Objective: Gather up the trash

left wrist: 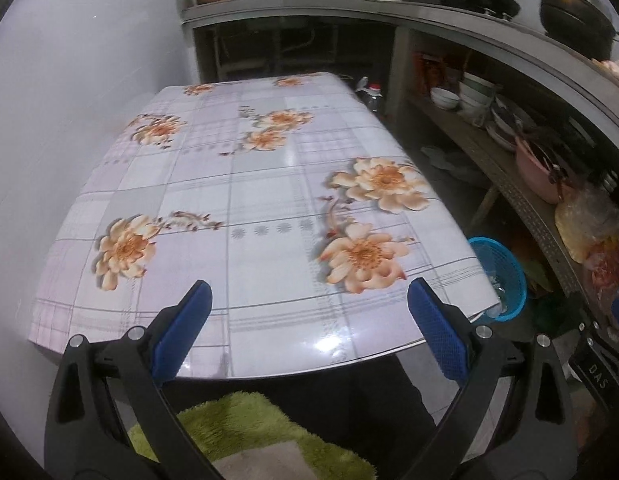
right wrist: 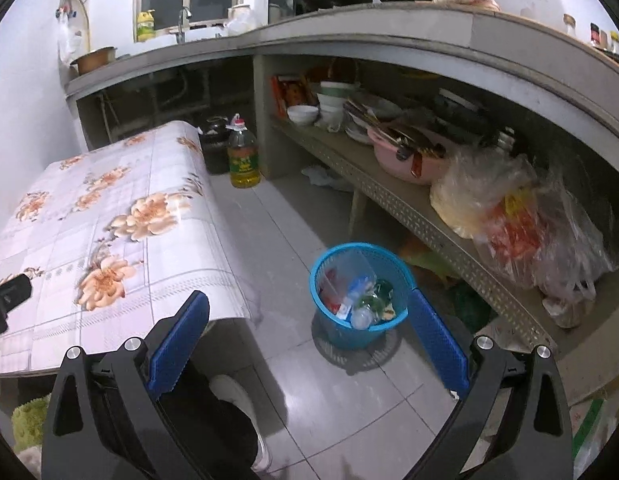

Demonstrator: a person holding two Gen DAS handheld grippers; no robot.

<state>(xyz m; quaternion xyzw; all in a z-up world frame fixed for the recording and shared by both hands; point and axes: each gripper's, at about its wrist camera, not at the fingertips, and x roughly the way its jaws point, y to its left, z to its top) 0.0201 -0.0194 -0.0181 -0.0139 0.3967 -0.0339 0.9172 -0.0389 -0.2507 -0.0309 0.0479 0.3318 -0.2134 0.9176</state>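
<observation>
Both hand-held grippers are spread wide and empty: left hand-held gripper (left wrist: 309, 312) over the near edge of the glossy floral-print tabletop (left wrist: 245, 184), right hand-held gripper (right wrist: 309, 320) above the grey tiled floor (right wrist: 349, 400). The round blue plastic mesh waste basket (right wrist: 329, 328) stands on the floor just beside the tabletop, holding a clear plastic bottle (right wrist: 361, 316) and wrappers. Only legible writing: "DAS" on a black part (left wrist: 597, 376) at the left view's right edge.

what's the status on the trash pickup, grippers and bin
Left gripper jaws open, empty, over the floral table. Right gripper jaws open, empty, above the blue bin on the floor. Trash already in the bin. Nothing in the way.
</observation>
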